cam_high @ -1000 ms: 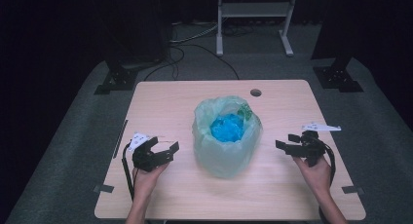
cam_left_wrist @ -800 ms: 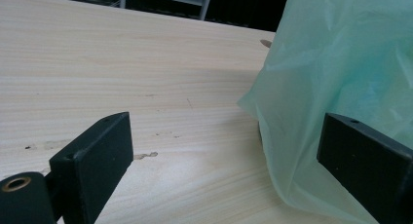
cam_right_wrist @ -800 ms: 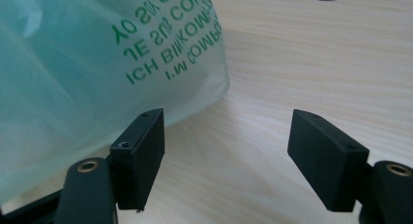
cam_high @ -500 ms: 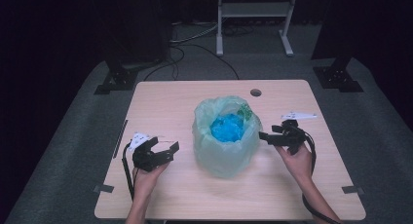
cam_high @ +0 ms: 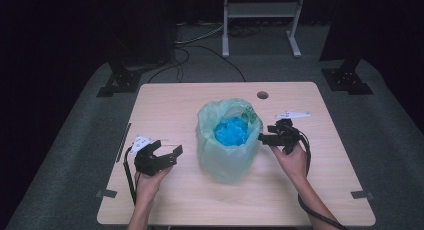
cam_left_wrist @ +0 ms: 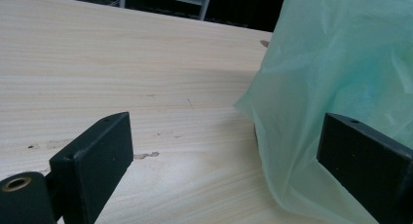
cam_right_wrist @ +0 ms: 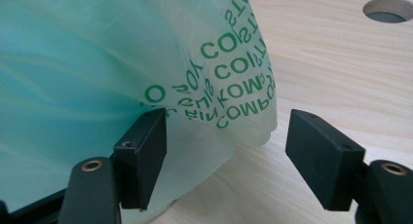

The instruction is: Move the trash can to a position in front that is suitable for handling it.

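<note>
Table: the pale wooden rectangular table [cam_high: 165, 105] carries everything; the landmark is the bag standing at its middle.
Bag: a thin, translucent pale-green plastic bag [cam_high: 222, 157] with green printed lettering stands upright with its mouth open; it is the thing being worked on.
Contents: crumpled bright-blue material [cam_high: 231, 132] lies inside the bag, below its rim.
Change: the right gripper [cam_high: 263, 138] has come in from well to the bag's right, over the last second, to just beside the bag's upper right edge; the left gripper [cam_high: 172, 151] has stayed put to the bag's left.
Meaning: I judge this as the approach for taking hold of the rim on the right side, with the grasp itself not yet made.
Right jaws: spread wide, one jaw against the bag's printed fold [cam_right_wrist: 234, 83], the other out over bare wood; nothing is pinched.
Left jaws: spread wide, with the bag's lower skirt [cam_left_wrist: 292, 151] showing just ahead of one jaw; nothing is held.
Hands: the person's right hand [cam_high: 291, 159] and left hand [cam_high: 149, 182] grip the tools on either side of the bag.
Around: a round cable hole [cam_high: 262, 95] lies beyond the bag.
In the way: nothing lies between either gripper and the bag; the film looks limp and may slip.
</note>
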A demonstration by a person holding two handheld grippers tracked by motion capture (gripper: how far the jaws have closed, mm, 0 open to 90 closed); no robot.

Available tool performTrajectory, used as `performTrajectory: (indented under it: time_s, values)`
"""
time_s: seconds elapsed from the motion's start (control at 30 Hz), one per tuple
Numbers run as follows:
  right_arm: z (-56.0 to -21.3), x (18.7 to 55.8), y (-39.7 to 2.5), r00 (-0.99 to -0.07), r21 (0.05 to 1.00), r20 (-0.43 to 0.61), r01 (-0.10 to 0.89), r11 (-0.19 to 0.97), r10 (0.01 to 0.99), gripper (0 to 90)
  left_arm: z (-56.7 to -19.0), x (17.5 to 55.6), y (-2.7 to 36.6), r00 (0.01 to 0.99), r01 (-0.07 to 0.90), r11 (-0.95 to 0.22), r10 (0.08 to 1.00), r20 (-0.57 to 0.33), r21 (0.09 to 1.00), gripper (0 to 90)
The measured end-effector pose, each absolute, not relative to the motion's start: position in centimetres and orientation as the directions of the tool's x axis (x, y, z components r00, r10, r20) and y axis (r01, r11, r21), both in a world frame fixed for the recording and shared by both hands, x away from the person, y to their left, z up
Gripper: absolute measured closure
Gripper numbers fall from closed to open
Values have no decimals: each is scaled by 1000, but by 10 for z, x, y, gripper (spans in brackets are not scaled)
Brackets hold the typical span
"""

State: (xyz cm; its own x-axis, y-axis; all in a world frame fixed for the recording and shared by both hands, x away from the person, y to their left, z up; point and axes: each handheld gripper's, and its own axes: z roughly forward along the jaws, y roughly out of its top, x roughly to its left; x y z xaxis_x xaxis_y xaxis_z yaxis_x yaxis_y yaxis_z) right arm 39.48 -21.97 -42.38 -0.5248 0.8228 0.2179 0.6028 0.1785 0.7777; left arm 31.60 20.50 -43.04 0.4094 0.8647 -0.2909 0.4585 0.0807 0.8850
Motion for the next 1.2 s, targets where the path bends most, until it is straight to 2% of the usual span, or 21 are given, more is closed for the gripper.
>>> performTrajectory:
  time_s: [1.2]
  values:
    - [-425, 391, -170, -611, 773, 210, 582, 253, 764, 298, -419, 313, 220, 392, 432, 121, 867, -307, 894, 51]
